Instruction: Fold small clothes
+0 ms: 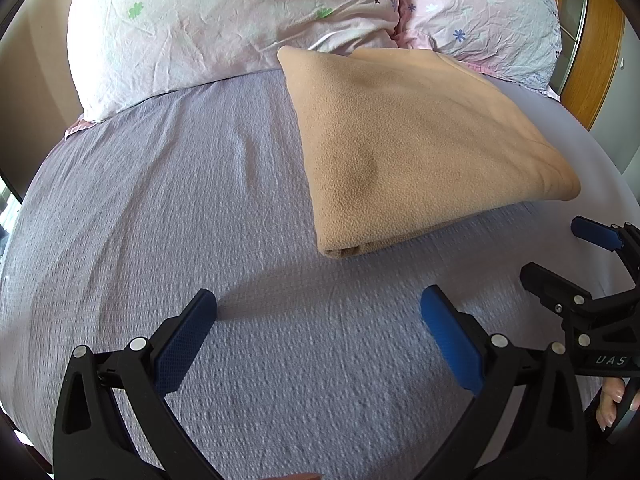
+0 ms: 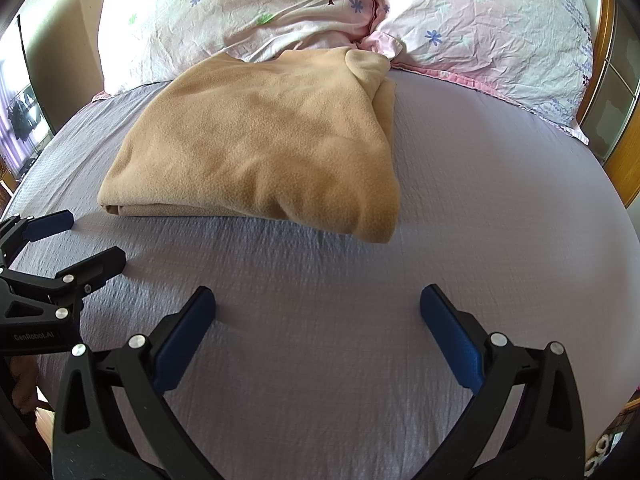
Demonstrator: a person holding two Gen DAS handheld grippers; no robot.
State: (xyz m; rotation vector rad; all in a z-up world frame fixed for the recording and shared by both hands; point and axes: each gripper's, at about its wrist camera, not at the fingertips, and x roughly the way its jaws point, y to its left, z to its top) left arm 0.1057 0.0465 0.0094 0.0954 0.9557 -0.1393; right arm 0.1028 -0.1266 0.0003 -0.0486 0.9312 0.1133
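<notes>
- The fleece (image 1: 404, 148) lies on the bed (image 1: 160, 208), already folded into a thick, rough square, its far edge touching the 2 pillows (image 1: 224, 28) at the head.
- The left gripper (image 1: 318, 312) hangs over bare sheet, near the fleece's front-left corner but apart from it; its jaws stand wide and hold nothing.
- The right gripper (image 2: 318, 308) is likewise spread wide and empty, over the sheet in front of the fleece's near-right corner.
- Judgement: the fold looks close to done, so the main risk is undoing it. A pinch on the top layer alone would peel that layer back and open the stack.
- The near edge shows several stacked layers in the right view. A shallow bite may catch only 1 or 2 of them, so the rest would sag or slide out on a lift.
- The far-right corner is bunched and lumpy. Another fold over that lump would likely come out crooked, and the soft pile may spring back.
- The sheet is thin and crinkled. Jaws closing low at the fleece's edge could grab the sheet with it and drag it into a ridge.
- The 2 tools sit close together; each shows at the edge of the other's view. If both reach for the same corner they may knock fingers.
- Pushing the stack farther would jam it against the pillows and buckle the back edge.
</notes>
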